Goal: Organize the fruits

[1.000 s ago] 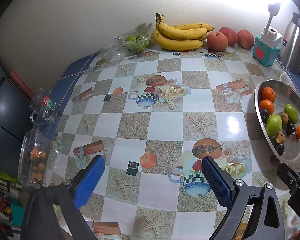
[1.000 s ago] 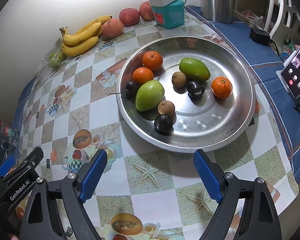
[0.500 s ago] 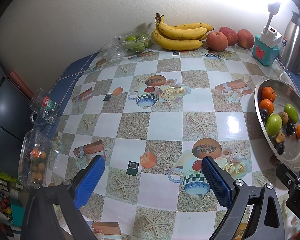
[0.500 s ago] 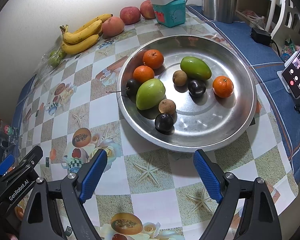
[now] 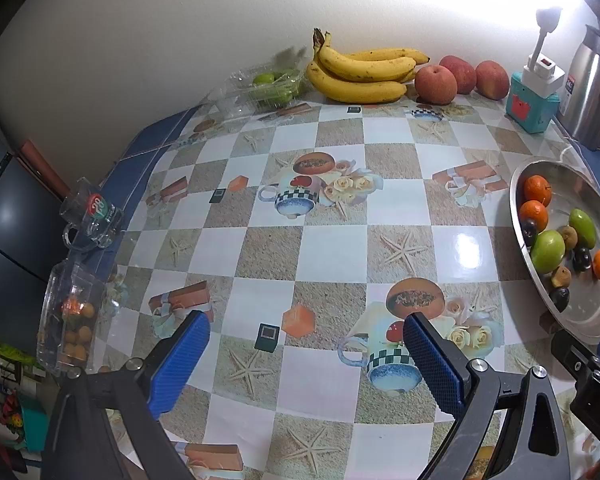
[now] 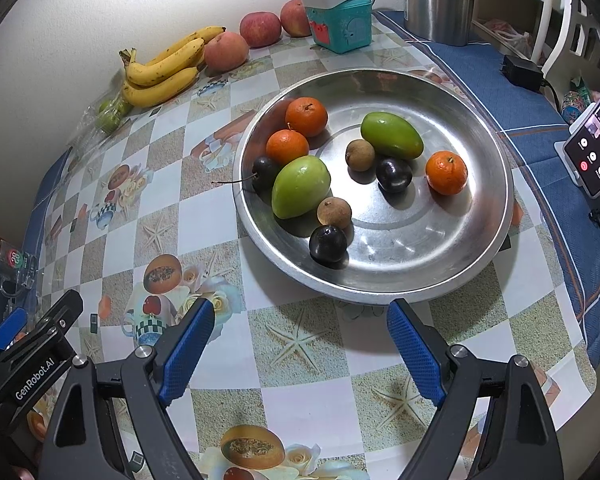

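Both grippers, left gripper (image 5: 302,346) and right gripper (image 6: 300,336), hover with jaws spread and empty over the table (image 6: 300,344). Mixed fruit sits in the steel dish (image 6: 480,240); the round, smooth plum (image 6: 327,243) likely rolls, so it wants a gentle pinch across its middle.

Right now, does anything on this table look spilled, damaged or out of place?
Nothing is spilled or damaged. One oddity: a clear plastic box of small orange fruits stands on edge at the table's left border.
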`<state>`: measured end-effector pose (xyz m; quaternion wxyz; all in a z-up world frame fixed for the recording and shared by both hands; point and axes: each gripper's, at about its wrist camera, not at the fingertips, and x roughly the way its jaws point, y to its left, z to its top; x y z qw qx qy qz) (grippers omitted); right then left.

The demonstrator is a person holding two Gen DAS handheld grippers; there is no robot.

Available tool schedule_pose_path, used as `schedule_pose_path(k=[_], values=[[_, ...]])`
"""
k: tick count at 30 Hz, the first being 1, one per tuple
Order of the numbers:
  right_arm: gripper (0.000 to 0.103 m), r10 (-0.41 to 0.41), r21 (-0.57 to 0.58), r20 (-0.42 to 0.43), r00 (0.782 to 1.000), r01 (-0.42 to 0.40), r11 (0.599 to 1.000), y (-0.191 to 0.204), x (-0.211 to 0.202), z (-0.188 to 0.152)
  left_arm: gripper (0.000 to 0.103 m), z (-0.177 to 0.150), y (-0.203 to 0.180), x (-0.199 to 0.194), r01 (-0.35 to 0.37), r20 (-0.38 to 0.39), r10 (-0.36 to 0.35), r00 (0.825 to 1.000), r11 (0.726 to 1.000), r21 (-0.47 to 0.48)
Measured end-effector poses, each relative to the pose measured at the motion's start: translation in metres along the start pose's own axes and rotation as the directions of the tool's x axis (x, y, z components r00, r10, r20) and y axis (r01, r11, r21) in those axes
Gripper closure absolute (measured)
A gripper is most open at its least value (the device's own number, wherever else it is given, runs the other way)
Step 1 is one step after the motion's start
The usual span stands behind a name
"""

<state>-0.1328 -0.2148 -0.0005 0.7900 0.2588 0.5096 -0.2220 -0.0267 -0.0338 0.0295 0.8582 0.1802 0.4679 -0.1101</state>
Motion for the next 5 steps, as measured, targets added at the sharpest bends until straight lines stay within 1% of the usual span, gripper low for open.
schedule_pose_path(k=[3, 5], values=[[0.014, 0.001, 0.000, 0.000, 1.000, -0.001, 1.000, 0.0001, 0.0000, 0.0002, 0.004, 0.0006, 0.0020, -0.0035, 0.001, 0.019, -0.001, 1.000, 1.000, -0.010], [0.014, 0.000, 0.000, 0.000, 1.000, 0.000, 1.000, 0.0001, 0.0000, 0.0002, 0.004, 0.0008, 0.0029, -0.0034, 0.008, 0.016, -0.008, 1.000, 1.000, -0.015]])
